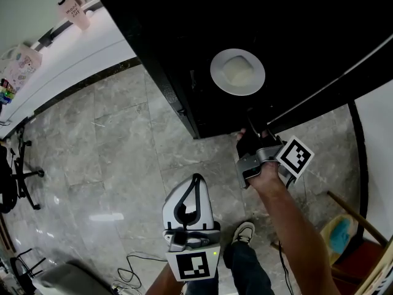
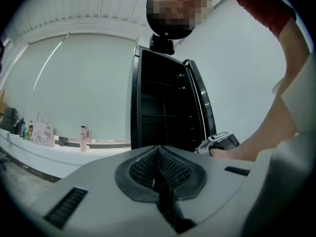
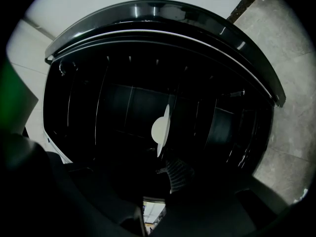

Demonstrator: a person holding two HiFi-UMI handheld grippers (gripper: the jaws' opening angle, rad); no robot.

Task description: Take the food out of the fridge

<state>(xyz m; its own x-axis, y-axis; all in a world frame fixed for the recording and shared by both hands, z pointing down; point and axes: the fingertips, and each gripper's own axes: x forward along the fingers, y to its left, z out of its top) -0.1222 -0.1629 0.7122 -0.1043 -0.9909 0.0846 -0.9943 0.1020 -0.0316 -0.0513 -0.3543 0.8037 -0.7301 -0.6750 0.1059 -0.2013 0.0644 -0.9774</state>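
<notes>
Right gripper (image 1: 252, 134): jaws a little apart, nothing between them; tips at the front lip of the open fridge (image 1: 184, 35), pointing in. Left gripper (image 1: 195, 180): jaws together, empty, held back over the floor (image 1: 104, 152), well apart from the fridge. The plate (image 1: 237, 71) of pale food (image 1: 238, 70) sat on a shelf deeper in than the right tips, untouched.

Risks, as judged:
1. A pinch on 1 edge of the thin rim could let the plate tilt and the food slide off.
2. In so dark a cavity the tips could strike the shelf or shove the plate further back.
3. The door (image 2: 200, 100), just beside the right gripper, could swing onto the forearm.

Not resolved: the right gripper view was nearly black; only 1 ribbed pad (image 3: 178, 174) showed, and the plate appeared edge-on there, its food unseen. Which shelf it was could not be told. Other food in the fridge could not be ruled out.
</notes>
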